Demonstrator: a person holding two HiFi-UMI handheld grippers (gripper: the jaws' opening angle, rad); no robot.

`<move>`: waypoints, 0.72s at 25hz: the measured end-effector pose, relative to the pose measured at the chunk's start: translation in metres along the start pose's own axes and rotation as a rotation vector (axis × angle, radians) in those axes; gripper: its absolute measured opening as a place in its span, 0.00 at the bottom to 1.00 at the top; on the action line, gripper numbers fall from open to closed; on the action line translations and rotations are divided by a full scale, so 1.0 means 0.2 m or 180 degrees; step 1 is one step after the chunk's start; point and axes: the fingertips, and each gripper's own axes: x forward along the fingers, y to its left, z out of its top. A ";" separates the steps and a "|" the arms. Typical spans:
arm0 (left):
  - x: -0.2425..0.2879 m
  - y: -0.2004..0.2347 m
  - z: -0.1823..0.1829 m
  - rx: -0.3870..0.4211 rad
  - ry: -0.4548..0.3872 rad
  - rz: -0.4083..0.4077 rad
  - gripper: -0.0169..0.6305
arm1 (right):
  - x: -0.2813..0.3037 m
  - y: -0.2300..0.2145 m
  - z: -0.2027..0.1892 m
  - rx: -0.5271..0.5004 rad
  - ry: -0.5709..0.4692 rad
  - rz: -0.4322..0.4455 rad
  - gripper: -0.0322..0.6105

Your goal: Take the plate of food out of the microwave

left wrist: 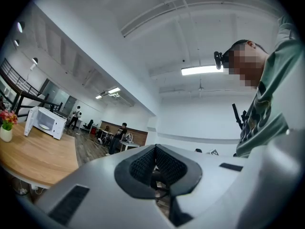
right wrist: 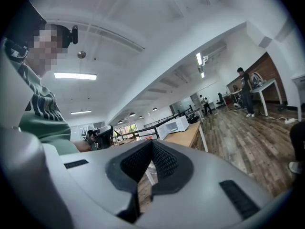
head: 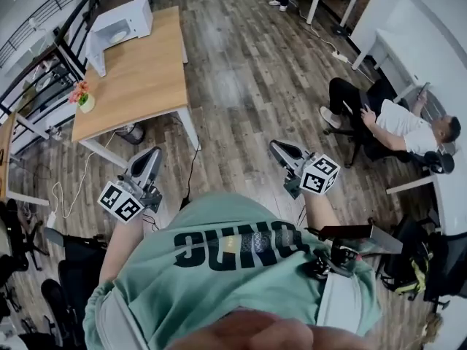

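The left gripper (head: 149, 156) and the right gripper (head: 278, 149) are both held out in front of the person's green shirt (head: 233, 261), over the wooden floor (head: 248, 71). In the left gripper view the left gripper (left wrist: 155, 162) is clenched, its pads together with nothing between them. The right gripper (right wrist: 152, 157) is clenched on nothing as well.

The microwave (head: 120, 25) stands well ahead of the left gripper and off to its left, at the far end of a wooden table (head: 142, 75), with its door (head: 96, 54) swung open. Something pale and round shows inside it, but I cannot tell whether that is the plate of food. A small pot of flowers (head: 83, 98) sits on the table edge nearer the left gripper. Beyond the right gripper, to its right, a person (head: 390, 122) sits in a chair.
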 end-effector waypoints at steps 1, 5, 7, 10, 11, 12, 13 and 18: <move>-0.02 0.05 0.00 -0.0016 -0.0023 0.0012 0.04 | 0.06 0.00 -0.01 -0.0011 0.0026 0.0012 0.06; -0.03 0.30 0.01 -0.0106 -0.0093 -0.0047 0.04 | 0.29 0.01 0.01 -0.0105 0.0132 -0.0021 0.06; -0.03 0.44 0.04 -0.0137 -0.0075 -0.0130 0.04 | 0.42 0.05 0.04 -0.0131 0.0143 -0.0078 0.06; -0.08 0.64 0.14 -0.0101 -0.0052 -0.0204 0.04 | 0.64 0.13 0.08 -0.0169 0.0156 -0.0097 0.06; -0.10 0.71 0.18 -0.0088 -0.0064 -0.0212 0.04 | 0.71 0.15 0.10 -0.0176 0.0159 -0.0100 0.06; -0.11 0.77 0.22 -0.0077 -0.0081 -0.0219 0.04 | 0.79 0.17 0.12 -0.0178 0.0159 -0.0102 0.06; -0.13 0.83 0.25 -0.0062 -0.0096 -0.0227 0.04 | 0.86 0.18 0.13 -0.0181 0.0159 -0.0101 0.06; -0.24 1.15 0.32 0.0010 -0.0116 -0.0193 0.04 | 1.24 0.21 0.12 -0.0218 0.0250 -0.0036 0.06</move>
